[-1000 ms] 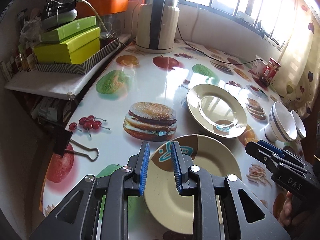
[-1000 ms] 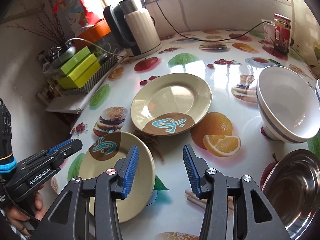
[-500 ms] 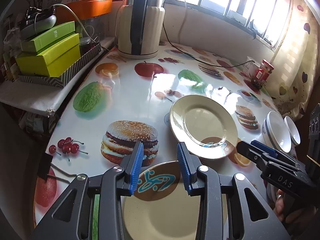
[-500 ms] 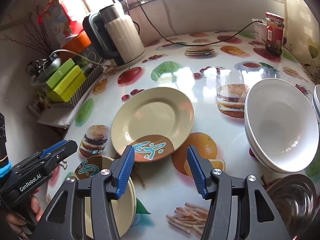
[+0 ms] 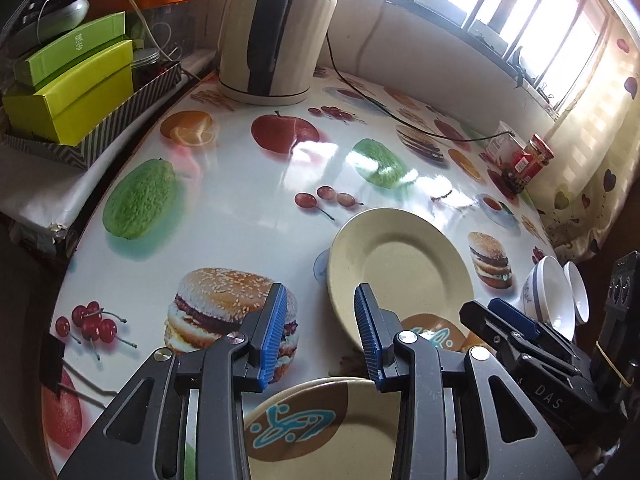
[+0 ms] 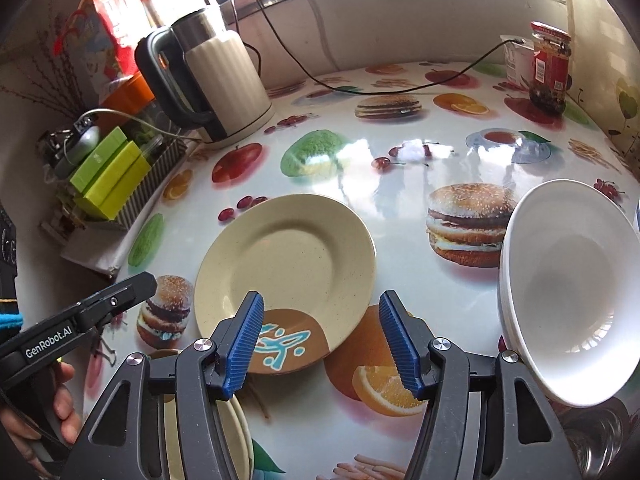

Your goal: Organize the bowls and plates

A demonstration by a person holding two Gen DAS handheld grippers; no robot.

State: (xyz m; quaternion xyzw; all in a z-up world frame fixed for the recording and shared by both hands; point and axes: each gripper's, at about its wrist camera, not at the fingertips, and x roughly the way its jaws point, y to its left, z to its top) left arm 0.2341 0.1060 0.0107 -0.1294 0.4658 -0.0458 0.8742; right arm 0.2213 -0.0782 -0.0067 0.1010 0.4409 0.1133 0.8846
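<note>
A cream plate with a brown patch and blue motif (image 6: 286, 268) lies mid-table; it also shows in the left wrist view (image 5: 400, 268). A second matching plate (image 5: 320, 428) lies below my left gripper, and its rim shows in the right wrist view (image 6: 236, 436). White bowls with blue bands (image 6: 568, 300) stand at the right, seen smaller in the left wrist view (image 5: 556, 292). My left gripper (image 5: 320, 332) is open and empty above the near plate's far rim. My right gripper (image 6: 322, 340) is open and empty over the near rim of the middle plate.
A cream electric kettle (image 5: 276, 40) with its black cord (image 6: 360, 88) stands at the back. Green boxes in a striped tray (image 5: 76, 92) sit on a side shelf at left. A red-labelled jar (image 6: 550, 68) stands far right. A steel bowl (image 6: 600, 440) lies at lower right.
Both grippers have moved forward over the table, so the near plate has slid down in view and the middle plate looms larger. Both jaws have opened wider.
</note>
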